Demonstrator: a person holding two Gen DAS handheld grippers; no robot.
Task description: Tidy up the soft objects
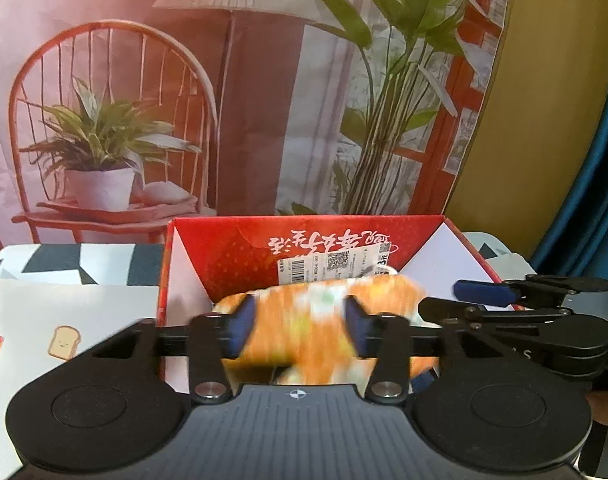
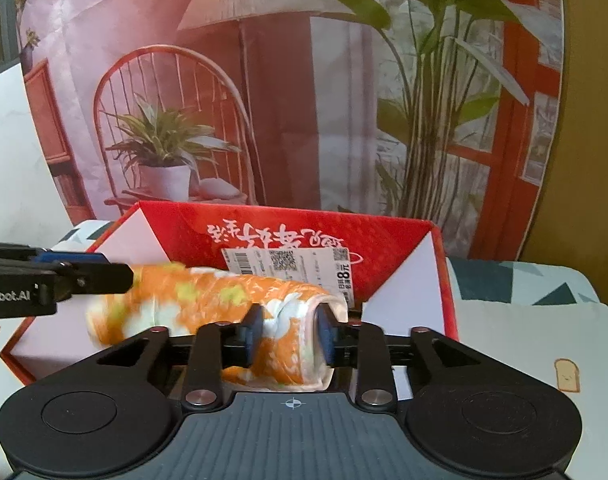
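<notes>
Rolled orange cloth (image 2: 207,300) lies blurred in the open red box (image 2: 436,280).

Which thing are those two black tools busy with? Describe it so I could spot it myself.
Look at the big red box standing open in front of the printed backdrop. Lying across its opening is a rolled orange cloth with white and green blotches, between the fingers of both tools. It is the only soft, patterned roll there; everything near it is flat card or tablecloth.
</notes>
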